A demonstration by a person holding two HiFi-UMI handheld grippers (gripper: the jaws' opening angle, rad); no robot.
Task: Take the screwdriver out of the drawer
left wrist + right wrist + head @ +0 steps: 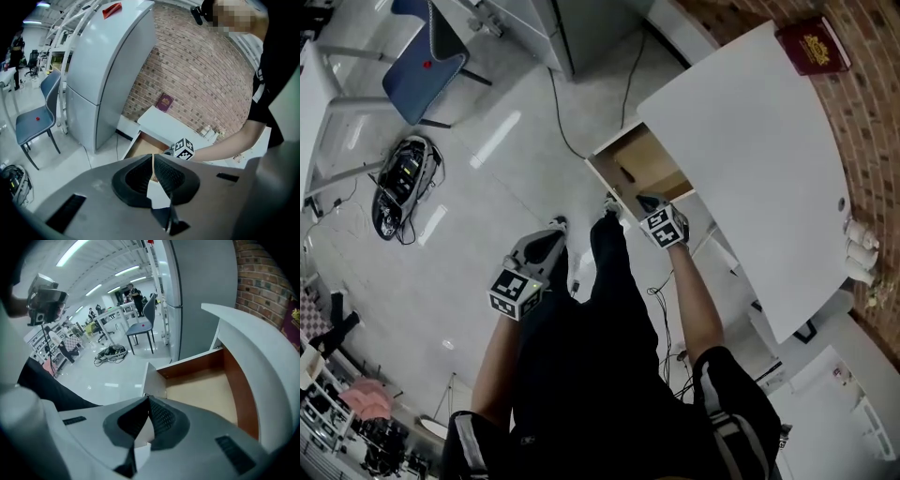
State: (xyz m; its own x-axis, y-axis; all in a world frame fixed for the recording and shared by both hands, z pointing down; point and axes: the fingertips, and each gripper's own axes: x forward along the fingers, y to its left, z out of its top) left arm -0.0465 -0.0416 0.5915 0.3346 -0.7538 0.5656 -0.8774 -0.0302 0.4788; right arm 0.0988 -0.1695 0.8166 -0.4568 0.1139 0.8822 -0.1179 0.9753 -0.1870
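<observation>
The wooden drawer (643,165) stands pulled out from under the white table (750,159). A small dark thing (626,174) lies inside it, too small to tell as the screwdriver. My right gripper (645,201) is at the drawer's white front panel (154,379), jaws shut, its tips (149,398) just behind the panel's top edge. The drawer (206,392) shows bare wood there, and its near part is hidden by the gripper's body. My left gripper (551,240) hangs shut over the floor, left of the drawer. It (153,157) points at the drawer (143,146) and holds nothing.
A red book (812,43) lies on the table's far corner, with small white rolls (861,246) at its right end. A grey cabinet (105,70) stands left of the table. A blue chair (424,66) and a cable bundle (405,180) are on the floor.
</observation>
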